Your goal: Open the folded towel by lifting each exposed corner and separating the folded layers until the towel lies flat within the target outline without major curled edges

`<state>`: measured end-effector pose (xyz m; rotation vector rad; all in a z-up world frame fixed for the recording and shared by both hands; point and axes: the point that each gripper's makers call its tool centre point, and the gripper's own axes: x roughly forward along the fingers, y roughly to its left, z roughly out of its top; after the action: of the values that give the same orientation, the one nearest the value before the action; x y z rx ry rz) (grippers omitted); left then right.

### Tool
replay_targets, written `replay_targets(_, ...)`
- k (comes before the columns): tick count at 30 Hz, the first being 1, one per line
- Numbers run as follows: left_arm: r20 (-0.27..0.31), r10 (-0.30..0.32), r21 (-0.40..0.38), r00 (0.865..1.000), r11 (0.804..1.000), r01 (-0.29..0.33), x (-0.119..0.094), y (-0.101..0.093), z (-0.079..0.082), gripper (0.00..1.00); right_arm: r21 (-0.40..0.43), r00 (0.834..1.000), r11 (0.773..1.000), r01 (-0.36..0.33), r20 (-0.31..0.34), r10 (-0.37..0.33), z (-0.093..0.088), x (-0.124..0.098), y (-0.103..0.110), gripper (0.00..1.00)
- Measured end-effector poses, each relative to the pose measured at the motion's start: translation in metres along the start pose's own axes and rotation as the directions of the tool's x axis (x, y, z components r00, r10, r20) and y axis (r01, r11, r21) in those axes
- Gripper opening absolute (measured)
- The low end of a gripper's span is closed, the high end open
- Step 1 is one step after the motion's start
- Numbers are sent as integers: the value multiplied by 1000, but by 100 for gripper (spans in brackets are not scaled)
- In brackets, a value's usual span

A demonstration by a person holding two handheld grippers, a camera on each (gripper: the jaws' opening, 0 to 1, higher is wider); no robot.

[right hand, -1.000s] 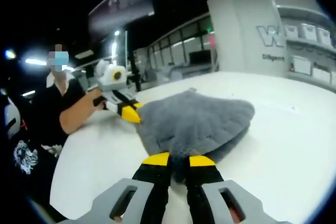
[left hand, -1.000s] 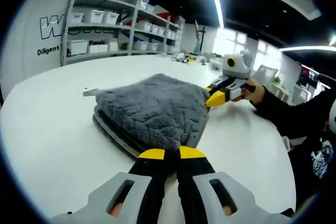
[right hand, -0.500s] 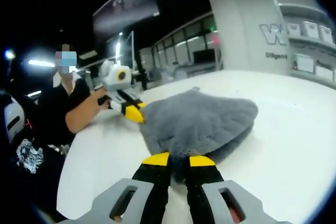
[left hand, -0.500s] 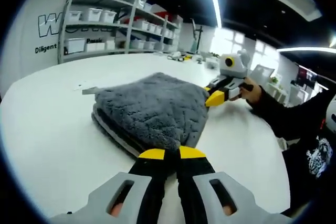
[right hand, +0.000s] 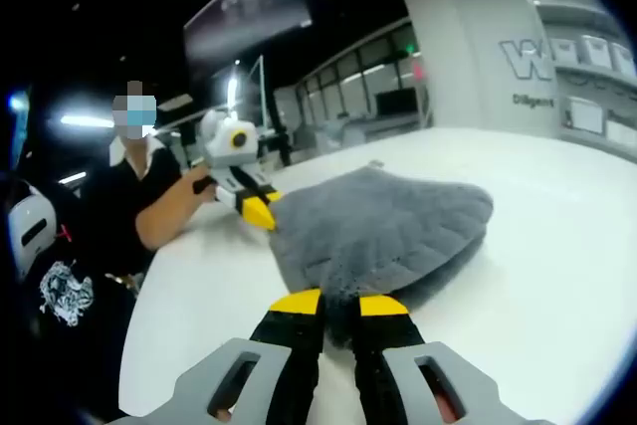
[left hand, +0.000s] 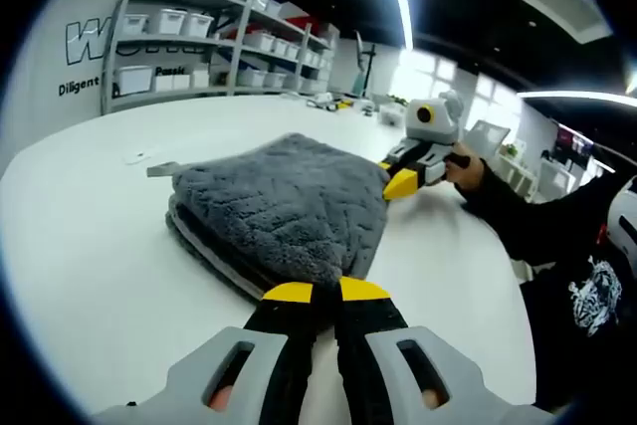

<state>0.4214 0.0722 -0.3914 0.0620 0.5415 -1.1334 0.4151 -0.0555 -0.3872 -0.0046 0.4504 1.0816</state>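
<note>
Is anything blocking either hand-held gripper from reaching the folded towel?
Nothing visible. Both are already at the gray towel: the left hand-held gripper is shut on one corner, the right hand-held gripper on another.

Table [left hand: 90, 246] is seen bare on both long sides of the towel [left hand: 284, 201]; wide free passage there, out to the table edges. Towel stack sits mid-table as the one bulky obstacle. Its near corner is taken by the left gripper [left hand: 316, 292], jaws closed on it; the other corner by the right gripper [left hand: 400, 183], also clamped. A small flat grey piece [left hand: 162, 169] lies just beside the towel's far edge. Shelving [left hand: 189, 47] stands well beyond the table.
</note>
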Motion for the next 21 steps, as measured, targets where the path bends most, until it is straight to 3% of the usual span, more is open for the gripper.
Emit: replay_targets(21,-40,-52,-15,998,999,51,0,-14,-5,4,4,999,1000,-24,-31,24,-5,-7,10,3)
